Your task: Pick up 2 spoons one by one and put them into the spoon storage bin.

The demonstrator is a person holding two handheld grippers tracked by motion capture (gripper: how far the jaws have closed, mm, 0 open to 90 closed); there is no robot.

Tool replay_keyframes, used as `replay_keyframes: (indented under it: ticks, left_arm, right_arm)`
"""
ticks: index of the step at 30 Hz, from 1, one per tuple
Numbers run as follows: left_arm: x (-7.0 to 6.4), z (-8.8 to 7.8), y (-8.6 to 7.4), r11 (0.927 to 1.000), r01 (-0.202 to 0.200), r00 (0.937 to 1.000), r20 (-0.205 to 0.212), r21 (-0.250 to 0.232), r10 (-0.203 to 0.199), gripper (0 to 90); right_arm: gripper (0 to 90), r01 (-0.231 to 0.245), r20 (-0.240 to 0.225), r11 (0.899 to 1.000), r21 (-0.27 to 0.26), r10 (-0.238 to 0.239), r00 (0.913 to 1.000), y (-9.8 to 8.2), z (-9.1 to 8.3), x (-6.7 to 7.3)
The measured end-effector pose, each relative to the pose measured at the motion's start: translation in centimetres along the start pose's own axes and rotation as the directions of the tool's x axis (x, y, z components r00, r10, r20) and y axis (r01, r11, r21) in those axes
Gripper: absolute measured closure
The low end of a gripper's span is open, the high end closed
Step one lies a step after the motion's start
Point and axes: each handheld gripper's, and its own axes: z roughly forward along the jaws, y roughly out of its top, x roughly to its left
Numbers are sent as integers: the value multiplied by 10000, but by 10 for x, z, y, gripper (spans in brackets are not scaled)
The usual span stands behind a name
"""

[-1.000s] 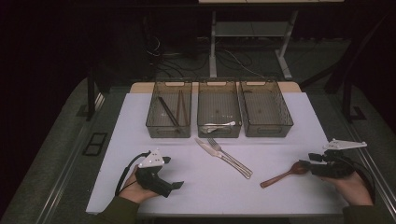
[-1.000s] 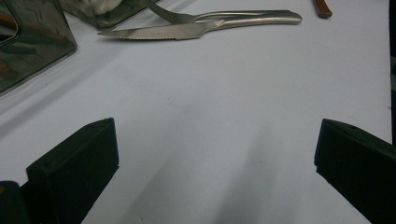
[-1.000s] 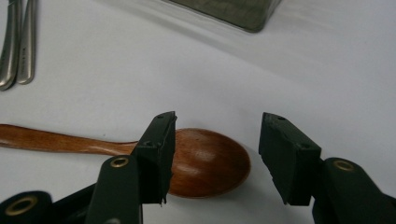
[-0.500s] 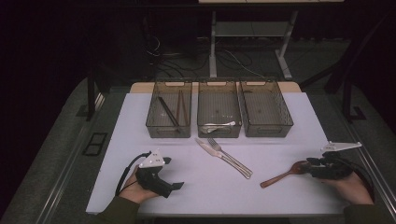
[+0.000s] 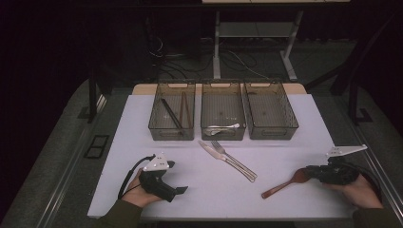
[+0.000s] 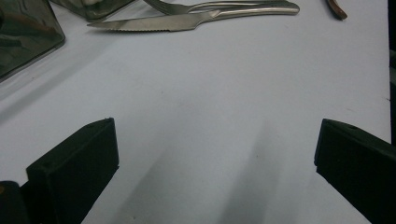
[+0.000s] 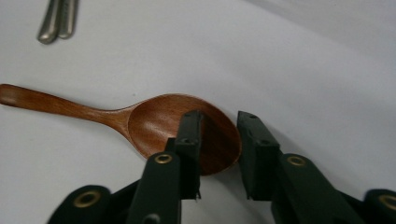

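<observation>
The wooden spoon (image 5: 286, 184) lies flat on the white counter (image 5: 304, 133), bowl up, in front of the right bin (image 5: 270, 110) and well apart from it toward the near right edge; its handle points toward the person, away from the bins. The right tongs (image 7: 218, 135) have just been closing and now straddle the rim of the spoon's bowl: one jaw sits over the hollow, the other just outside the rim. A narrow gap remains between them, and whether the pads already press on the wood cannot be told. The right hand (image 5: 354, 192) holds these tongs low at the counter's near right corner.

The left tongs (image 5: 177, 191) rest on the counter in front of the left bin (image 5: 172, 112), well apart from it, jaws wide apart with bare counter between them.

A knife (image 5: 215, 152) and fork (image 5: 234, 159) lie side by side, touching, just in front of the middle bin (image 5: 223, 109). That bin holds a pale utensil (image 5: 222, 127) near its front wall; the left bin holds two dark sticks (image 5: 177, 114).
</observation>
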Motion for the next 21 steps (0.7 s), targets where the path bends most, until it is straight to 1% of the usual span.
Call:
replay_keyframes:
  ticks: [3,6,8,10,12,14,15,17,18,20,21]
  left_arm:
    - [0,0,0,10000,15,10000,13,12,-15,0]
    - [0,0,0,10000,-2,10000,18,19,2,0]
    - [0,0,0,10000,-6,10000,13,19,6,0]
    - [0,0,0,10000,-5,10000,20,9,5,0]
    - [0,0,0,10000,4,10000,43,4,-4,0]
    - [0,0,0,10000,4,10000,59,11,-4,0]
    - [0,0,0,10000,-5,10000,64,15,5,0]
    - [0,1,0,10000,-6,10000,73,8,6,0]
    - [0,1,0,10000,-19,10000,75,19,18,0]
    - [0,1,0,10000,-14,10000,84,34,14,0]
    - [0,1,0,10000,-4,10000,84,44,4,0]
  right_arm:
    - [764,8,-271,10000,-83,-10,9996,-3,-3,-3]
    - [777,83,-339,9999,-147,-88,9994,-1,-4,-2]
    - [791,222,-376,9987,-454,-239,9990,2,-6,-1]
    - [807,148,-522,9961,-867,-194,9984,5,-10,1]
    - [826,35,-763,9917,-1285,-134,9970,8,-15,1]
    - [838,11,-1011,9859,-1675,-183,9947,10,-19,0]
    - [842,-50,-1096,9842,-1768,-146,9939,11,-20,1]
    - [850,23,-1226,9804,-1971,-270,9921,14,-23,1]
    - [856,-33,-1328,9771,-2126,-255,9908,16,-25,2]
    - [864,-49,-1405,9674,-2534,-318,9896,21,-29,3]
    - [864,-23,-1344,9627,-2705,-354,9903,24,-32,5]
